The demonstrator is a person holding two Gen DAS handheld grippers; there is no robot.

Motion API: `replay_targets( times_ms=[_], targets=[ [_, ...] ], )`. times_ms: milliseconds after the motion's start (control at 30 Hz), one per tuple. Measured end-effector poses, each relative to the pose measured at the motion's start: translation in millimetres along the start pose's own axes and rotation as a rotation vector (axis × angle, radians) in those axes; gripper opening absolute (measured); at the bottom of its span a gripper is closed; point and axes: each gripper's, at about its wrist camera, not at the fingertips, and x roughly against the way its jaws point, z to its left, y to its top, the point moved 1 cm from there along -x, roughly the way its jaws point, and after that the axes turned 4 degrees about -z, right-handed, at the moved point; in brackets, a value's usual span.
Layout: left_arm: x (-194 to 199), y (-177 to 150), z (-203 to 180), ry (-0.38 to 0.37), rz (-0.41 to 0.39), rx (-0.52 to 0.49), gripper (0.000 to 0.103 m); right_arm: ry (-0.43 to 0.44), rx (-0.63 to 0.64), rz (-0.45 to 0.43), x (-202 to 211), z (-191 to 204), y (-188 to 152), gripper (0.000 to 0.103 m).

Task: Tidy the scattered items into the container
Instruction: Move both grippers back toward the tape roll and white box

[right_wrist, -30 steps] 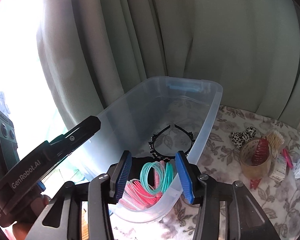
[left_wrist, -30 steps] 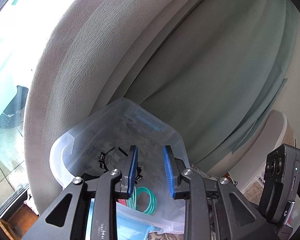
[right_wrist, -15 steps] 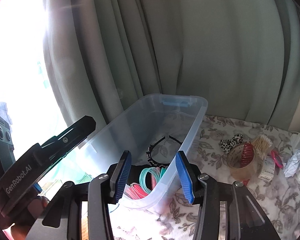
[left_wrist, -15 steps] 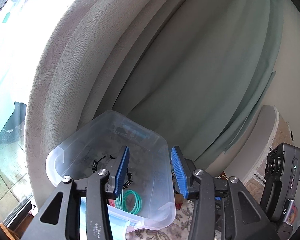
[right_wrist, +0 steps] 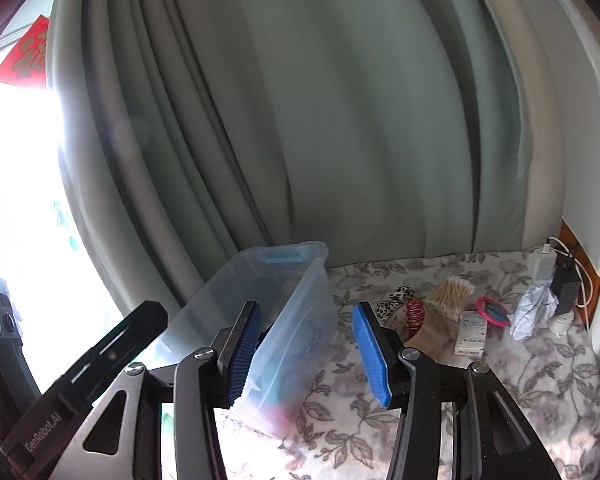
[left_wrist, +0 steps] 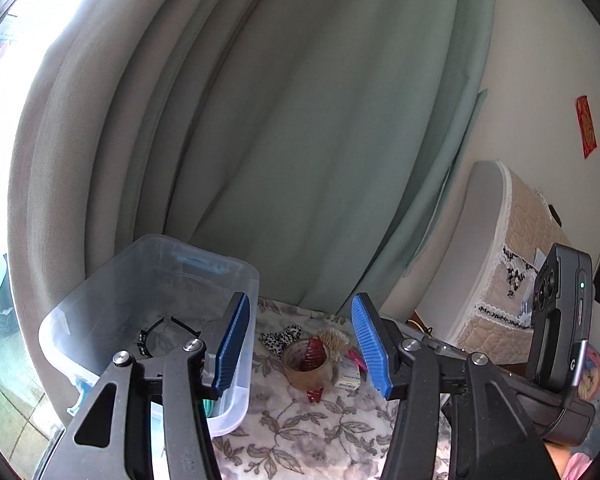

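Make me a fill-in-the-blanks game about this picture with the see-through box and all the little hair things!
1. The black headband lies inside the clear plastic ____.
2. The red hair claw stands in the hole of the roll of ____.
3. The cloth on the table is printed with leaves and ____.
4. Nothing sits between the blue pads of the left gripper, so its jaws are ____.

Missing words: box; tape; flowers; open
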Motion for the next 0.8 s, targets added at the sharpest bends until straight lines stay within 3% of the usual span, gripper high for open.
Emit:
replay_targets(
  times_ms=[367,567,800],
  targets=[
    [-55,-33,-41,-0.036,0.201,-0.074,0.057,-0.153,-0.199,-0.026,28,-95,-2,0.053],
    [-95,-58,-49,-0.012,0.304,-0.119,0.057,-0.235,-0.298,0.059,5,-146,-27,0.053],
    [-144,-83,-47,0.000,0.405,-0.141,0.057,-0.270,-0.349,0.163,-33,-183,-56,0.053]
  ],
)
